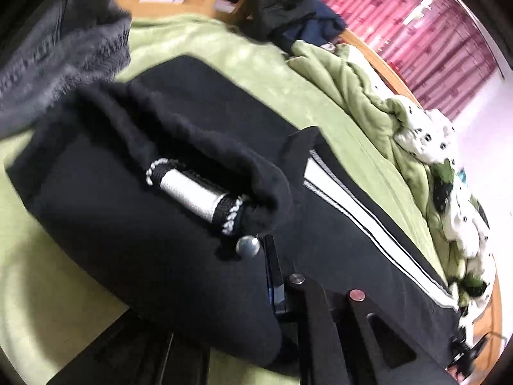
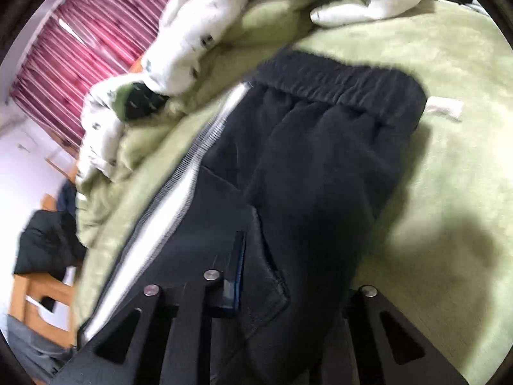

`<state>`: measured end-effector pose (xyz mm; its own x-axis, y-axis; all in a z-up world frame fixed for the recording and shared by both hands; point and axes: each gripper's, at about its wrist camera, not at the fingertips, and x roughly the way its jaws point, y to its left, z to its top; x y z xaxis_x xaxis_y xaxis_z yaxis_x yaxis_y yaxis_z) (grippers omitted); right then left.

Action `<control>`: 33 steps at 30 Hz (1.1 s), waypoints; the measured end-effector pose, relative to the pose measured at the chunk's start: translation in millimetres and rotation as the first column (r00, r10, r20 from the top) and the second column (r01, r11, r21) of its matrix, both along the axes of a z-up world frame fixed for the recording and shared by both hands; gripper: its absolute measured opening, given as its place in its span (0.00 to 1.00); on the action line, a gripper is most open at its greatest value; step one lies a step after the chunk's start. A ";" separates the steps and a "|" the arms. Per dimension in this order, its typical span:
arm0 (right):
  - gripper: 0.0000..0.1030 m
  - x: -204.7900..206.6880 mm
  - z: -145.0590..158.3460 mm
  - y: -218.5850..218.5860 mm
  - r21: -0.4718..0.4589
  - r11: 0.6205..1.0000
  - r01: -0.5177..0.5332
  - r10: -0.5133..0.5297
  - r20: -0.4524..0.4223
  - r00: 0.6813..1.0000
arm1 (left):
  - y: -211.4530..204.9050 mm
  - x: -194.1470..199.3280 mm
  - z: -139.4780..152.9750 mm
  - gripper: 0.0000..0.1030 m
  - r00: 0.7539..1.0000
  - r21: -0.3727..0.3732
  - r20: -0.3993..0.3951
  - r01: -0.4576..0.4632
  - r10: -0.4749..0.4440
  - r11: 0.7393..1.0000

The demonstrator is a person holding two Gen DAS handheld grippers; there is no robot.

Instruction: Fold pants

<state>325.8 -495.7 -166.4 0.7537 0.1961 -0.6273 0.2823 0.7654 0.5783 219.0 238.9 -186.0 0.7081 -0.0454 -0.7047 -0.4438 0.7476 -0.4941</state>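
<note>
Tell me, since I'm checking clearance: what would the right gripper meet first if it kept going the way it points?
The black pants: the right gripper already has their cloth bunched between its fingers, waistband further ahead.

Left gripper: angled downward, jaws closed tight, one finger showing, the other hidden under dark cloth. Right gripper: angled downward, rolled, jaws pinched together on a fold of cloth.

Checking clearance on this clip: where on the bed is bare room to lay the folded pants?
Bare green blanket lies right of the black pants, past the waistband in the right wrist view. The other side is crowded by the bunched spotted quilt.
</note>
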 end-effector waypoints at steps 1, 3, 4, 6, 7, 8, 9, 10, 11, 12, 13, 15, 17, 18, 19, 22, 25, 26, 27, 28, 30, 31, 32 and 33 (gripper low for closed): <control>0.14 -10.2 9.5 -1.8 -0.008 1.000 -0.010 0.010 0.008 1.000 | -3.2 -8.1 6.7 0.10 1.000 0.000 0.006 0.020 -0.020 1.000; 0.13 -26.0 21.8 -5.4 -0.029 0.999 -0.025 0.025 -0.011 1.000 | -9.4 -25.8 15.3 0.10 0.999 0.000 0.013 0.051 -0.051 0.999; 0.13 -36.1 27.7 -8.9 -0.047 0.998 -0.033 0.032 -0.019 0.999 | -15.2 -36.1 18.6 0.10 0.997 0.012 0.009 0.072 -0.072 0.997; 0.13 -64.1 42.1 -18.9 -0.105 0.993 -0.044 0.042 -0.026 0.999 | -29.4 -56.3 23.0 0.10 0.992 0.047 -0.009 0.130 -0.130 0.990; 0.13 -77.1 45.9 -24.1 -0.121 0.992 -0.047 0.044 -0.027 0.999 | -36.8 -68.3 23.7 0.10 0.987 0.053 -0.016 0.160 -0.160 0.986; 0.13 -93.1 49.9 -32.0 -0.132 0.990 -0.051 0.047 -0.030 0.998 | -43.5 -79.9 23.2 0.10 0.983 0.051 -0.021 0.182 -0.181 0.982; 0.13 -109.1 51.7 -39.7 -0.137 0.989 -0.052 0.048 -0.032 0.998 | -49.8 -89.7 22.7 0.10 0.980 0.046 -0.025 0.198 -0.197 0.979; 0.13 -125.0 52.6 -48.6 -0.142 0.988 -0.052 0.048 -0.036 0.998 | -57.5 -103.9 21.5 0.10 0.974 0.039 -0.031 0.223 -0.222 0.974; 0.13 -144.2 53.2 -59.1 -0.146 0.988 -0.050 0.045 -0.042 0.998 | -64.0 -115.9 20.7 0.10 0.970 0.033 -0.032 0.242 -0.241 0.970; 0.13 -164.1 52.8 -69.8 -0.147 0.988 -0.044 0.039 -0.042 0.998 | -70.7 -127.5 20.1 0.10 0.966 0.029 -0.033 0.259 -0.258 0.965; 0.13 -179.9 51.5 -77.4 -0.146 0.989 -0.039 0.033 -0.042 0.999 | -78.6 -139.9 19.5 0.10 0.959 0.030 -0.035 0.281 -0.280 0.959; 0.13 -210.3 46.9 -92.9 -0.150 0.988 -0.026 0.019 -0.048 0.999 | -92.9 -160.2 17.9 0.11 0.948 0.045 -0.036 0.319 -0.317 0.947; 0.13 -228.6 34.6 -103.2 -0.145 0.989 -0.021 0.012 -0.067 0.998 | -98.9 -170.1 15.8 0.11 0.945 0.067 -0.035 0.326 -0.324 0.943; 0.14 -230.4 25.8 -104.0 -0.146 0.989 -0.028 0.015 -0.089 0.996 | -100.5 -172.6 12.4 0.11 0.946 0.089 -0.034 0.324 -0.322 0.942; 0.15 -232.4 13.8 -104.9 -0.145 0.989 -0.037 0.020 -0.116 0.993 | -100.2 -172.3 9.2 0.11 0.945 0.100 -0.038 0.328 -0.326 0.939; 0.29 -237.3 -5.3 -103.6 -0.159 0.987 -0.014 -0.010 -0.147 0.989 | -98.0 -173.1 4.0 0.15 0.948 0.068 -0.041 0.318 -0.315 0.946; 0.53 -261.8 -2.6 -110.2 -0.166 0.986 0.021 -0.044 -0.132 0.990 | -97.9 -181.3 11.2 0.32 0.930 0.105 -0.084 0.365 -0.358 0.925; 0.61 -274.2 3.0 -116.7 -0.189 0.982 0.030 -0.052 -0.112 0.992 | -97.8 -188.5 15.1 0.39 0.924 0.146 -0.095 0.381 -0.371 0.913; 0.66 -280.0 6.6 -120.3 -0.203 0.978 0.043 -0.063 -0.096 0.993 | -97.8 -196.2 17.4 0.47 0.922 0.169 -0.094 0.388 -0.377 0.906; 0.68 -286.8 10.5 -127.4 -0.215 0.974 0.065 -0.084 -0.078 0.993 | -97.2 -206.9 19.4 0.51 0.921 0.198 -0.092 0.389 -0.378 0.900; 0.74 -288.8 13.4 -144.7 -0.186 0.978 0.091 -0.104 -0.060 0.993 | -95.8 -221.4 19.2 0.57 0.925 0.212 -0.096 0.380 -0.367 0.901; 0.74 -286.0 12.1 -151.6 -0.162 0.981 0.105 -0.117 -0.064 0.991 | -95.3 -227.0 18.4 0.57 0.928 0.205 -0.100 0.371 -0.358 0.906; 0.74 -281.7 8.6 -159.9 -0.119 0.986 0.117 -0.126 -0.065 0.990 | -94.6 -230.7 18.3 0.57 0.931 0.198 -0.101 0.365 -0.351 0.910; 0.74 -276.6 3.7 -166.0 -0.069 0.990 0.123 -0.127 -0.059 0.990 | -93.9 -234.9 18.7 0.57 0.933 0.189 -0.100 0.358 -0.344 0.914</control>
